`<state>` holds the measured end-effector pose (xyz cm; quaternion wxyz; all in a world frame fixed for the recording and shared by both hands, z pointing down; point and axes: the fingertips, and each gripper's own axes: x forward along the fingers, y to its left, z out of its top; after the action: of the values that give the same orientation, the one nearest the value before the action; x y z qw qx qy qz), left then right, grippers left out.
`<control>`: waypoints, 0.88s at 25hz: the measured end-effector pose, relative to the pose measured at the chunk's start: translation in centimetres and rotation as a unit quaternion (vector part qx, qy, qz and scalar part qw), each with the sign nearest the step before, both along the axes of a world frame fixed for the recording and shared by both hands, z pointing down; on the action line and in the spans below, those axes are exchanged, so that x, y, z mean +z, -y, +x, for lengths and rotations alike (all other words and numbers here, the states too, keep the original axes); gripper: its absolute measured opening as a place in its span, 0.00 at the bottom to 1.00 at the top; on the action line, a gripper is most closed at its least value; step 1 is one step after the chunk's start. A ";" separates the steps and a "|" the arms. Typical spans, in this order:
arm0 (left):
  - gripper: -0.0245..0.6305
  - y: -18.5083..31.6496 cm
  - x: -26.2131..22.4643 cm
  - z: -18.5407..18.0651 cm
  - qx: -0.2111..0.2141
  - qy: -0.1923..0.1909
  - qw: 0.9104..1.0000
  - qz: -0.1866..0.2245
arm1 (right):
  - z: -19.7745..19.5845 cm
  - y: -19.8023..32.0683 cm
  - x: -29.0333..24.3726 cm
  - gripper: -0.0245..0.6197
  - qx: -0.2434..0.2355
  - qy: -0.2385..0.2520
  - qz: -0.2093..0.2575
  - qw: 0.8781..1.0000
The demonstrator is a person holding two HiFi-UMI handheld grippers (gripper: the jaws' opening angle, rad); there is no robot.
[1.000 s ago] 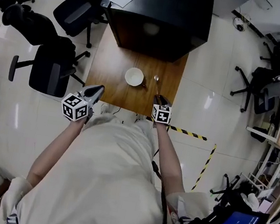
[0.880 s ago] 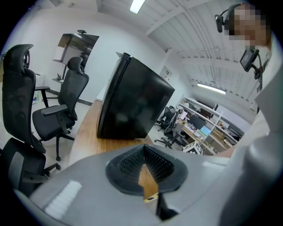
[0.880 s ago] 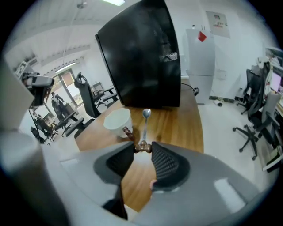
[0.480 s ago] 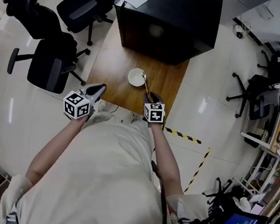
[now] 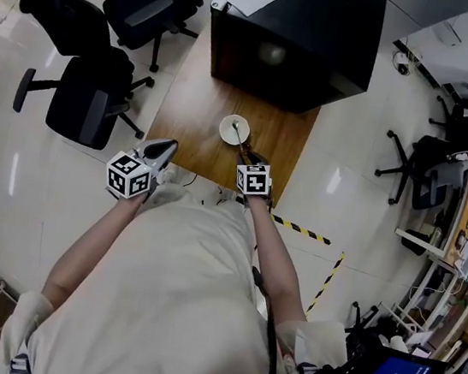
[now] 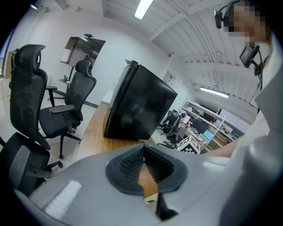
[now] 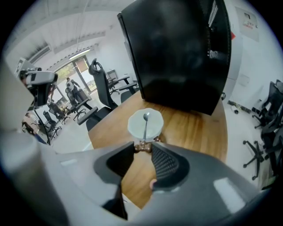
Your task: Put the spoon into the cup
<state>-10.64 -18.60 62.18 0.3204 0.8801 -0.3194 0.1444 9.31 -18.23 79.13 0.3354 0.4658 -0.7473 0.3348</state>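
A white cup point(image 5: 227, 129) stands on the wooden table point(image 5: 187, 119) near its front edge. My right gripper point(image 5: 246, 152) is shut on the brown handle end of a metal spoon point(image 5: 239, 136). The spoon points away from me, and its bowl lies over the cup's mouth. The right gripper view shows the same: the spoon point(image 7: 144, 129) runs from my right gripper point(image 7: 142, 148) out over the cup point(image 7: 135, 126). I cannot tell whether the spoon touches the cup. My left gripper point(image 5: 159, 156) hangs at the table's front left edge. In its own view my left gripper point(image 6: 143, 150) is shut and holds nothing.
A large black cabinet point(image 5: 298, 35) fills the far side of the table, just behind the cup. Black office chairs point(image 5: 86, 105) point(image 5: 151, 6) stand to the left of the table. Yellow-black tape point(image 5: 297, 228) marks the floor at the right.
My right gripper has carried the spoon to the left, from beside the cup to over its mouth. The left gripper has stayed where it was.
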 end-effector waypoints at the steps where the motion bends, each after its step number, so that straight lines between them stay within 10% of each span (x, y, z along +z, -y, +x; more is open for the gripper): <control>1: 0.04 0.0 0.0 -0.1 -0.002 0.000 1.000 0.000 | -0.1 0.2 0.0 0.23 -0.003 -0.001 -0.002 1.000; 22: 0.04 -0.8 -0.3 -1.6 -0.026 -0.010 1.000 0.006 | -1.0 1.1 0.4 0.23 -0.019 -0.021 -0.030 0.999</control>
<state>-12.25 -17.77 61.90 0.3214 0.8750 -0.3395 0.1256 8.31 -19.35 79.49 0.3710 0.4484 -0.7385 0.3405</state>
